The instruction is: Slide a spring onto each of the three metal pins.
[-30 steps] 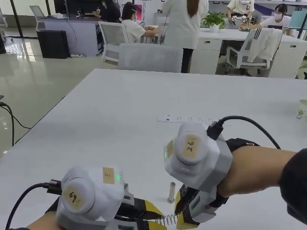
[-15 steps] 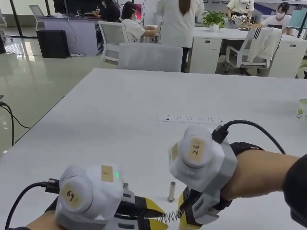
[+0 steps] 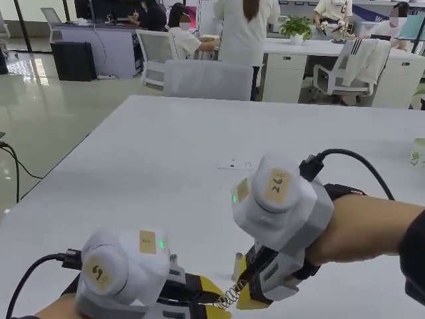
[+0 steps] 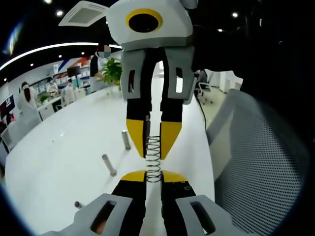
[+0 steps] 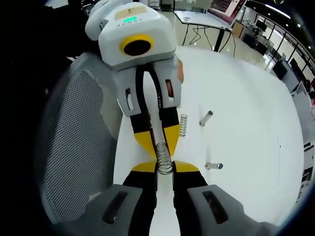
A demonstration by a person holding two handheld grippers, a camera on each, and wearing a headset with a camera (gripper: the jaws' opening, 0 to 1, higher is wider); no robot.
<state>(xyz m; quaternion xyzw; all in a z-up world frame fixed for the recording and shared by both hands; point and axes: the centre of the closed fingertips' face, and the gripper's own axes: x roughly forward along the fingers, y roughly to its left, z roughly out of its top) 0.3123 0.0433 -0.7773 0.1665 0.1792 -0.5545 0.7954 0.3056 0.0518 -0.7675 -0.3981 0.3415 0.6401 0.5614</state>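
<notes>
Gripping one spring [image 4: 153, 160] between them, the left gripper [image 4: 153, 176] and the right gripper [image 5: 165, 168] meet nose to nose low over the near edge of a white table [image 3: 166, 166]. Each has its yellow-tipped jaws pinched together on one end of the coil. The spring hangs in the air, clear of the table, bridging the short gap between the two sets of tips. Its long axis runs from one gripper to the other, roughly level, rising a little toward the right gripper in the head view, so neither open end faces down at a pin yet. Beside the grippers, three short metal pins [image 4: 108, 164] sit on the table, and the two seen clearly are bare. The nearest pin [image 4: 126, 140] stands just beside the right gripper's tips. A spare spring [image 5: 184, 124] rests on the table near the pins. This looks like a pass or a re-grip before a spring goes on. To do it well, one gripper should probably let go so the other holds the coil alone, pinched lightly near one end so the wire neither flattens nor flicks away. The free end then needs turning to face down, with the axis lined up on the upright pin and a straight descent, since a tilted coil would likely catch on the pin's top.
</notes>
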